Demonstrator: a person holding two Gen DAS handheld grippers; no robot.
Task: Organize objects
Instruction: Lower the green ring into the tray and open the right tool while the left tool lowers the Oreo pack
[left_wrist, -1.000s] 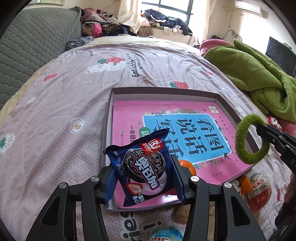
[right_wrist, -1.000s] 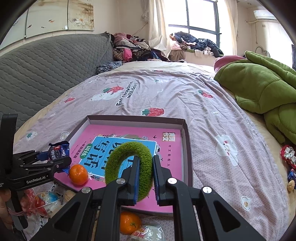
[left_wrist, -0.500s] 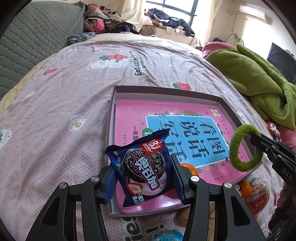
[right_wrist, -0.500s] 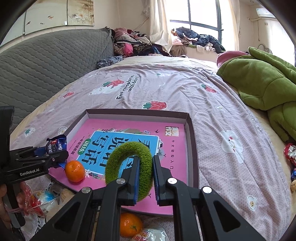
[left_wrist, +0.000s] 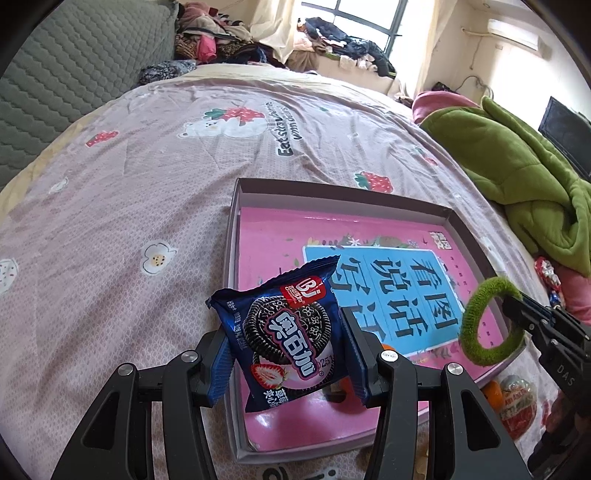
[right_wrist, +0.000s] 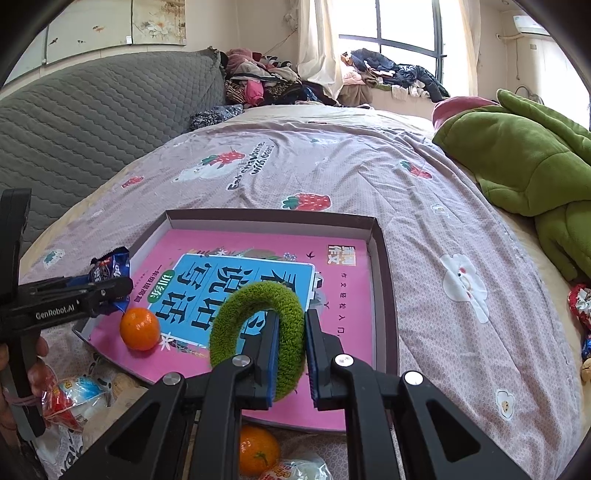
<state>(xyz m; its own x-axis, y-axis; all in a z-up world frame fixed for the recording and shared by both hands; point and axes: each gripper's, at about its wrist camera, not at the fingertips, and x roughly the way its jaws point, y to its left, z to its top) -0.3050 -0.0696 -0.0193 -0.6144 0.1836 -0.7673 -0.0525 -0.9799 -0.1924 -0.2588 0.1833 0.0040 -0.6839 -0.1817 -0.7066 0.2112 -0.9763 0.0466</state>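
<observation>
While the left hand-held gripper (left_wrist: 286, 354) clamps the blue cookie packet (left_wrist: 284, 332) at lower centre, the tray (left_wrist: 343, 194) lies behind. The right hand-held gripper (right_wrist: 290, 354) is clamped on the green fuzzy ring (right_wrist: 258, 332).

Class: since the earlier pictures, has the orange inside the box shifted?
No. In the right wrist view the orange sits at the same near-left corner of the pink book.

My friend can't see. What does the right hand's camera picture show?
The right gripper pinches a fuzzy green ring above a box holding a pink book and an orange, on a bed.
</observation>
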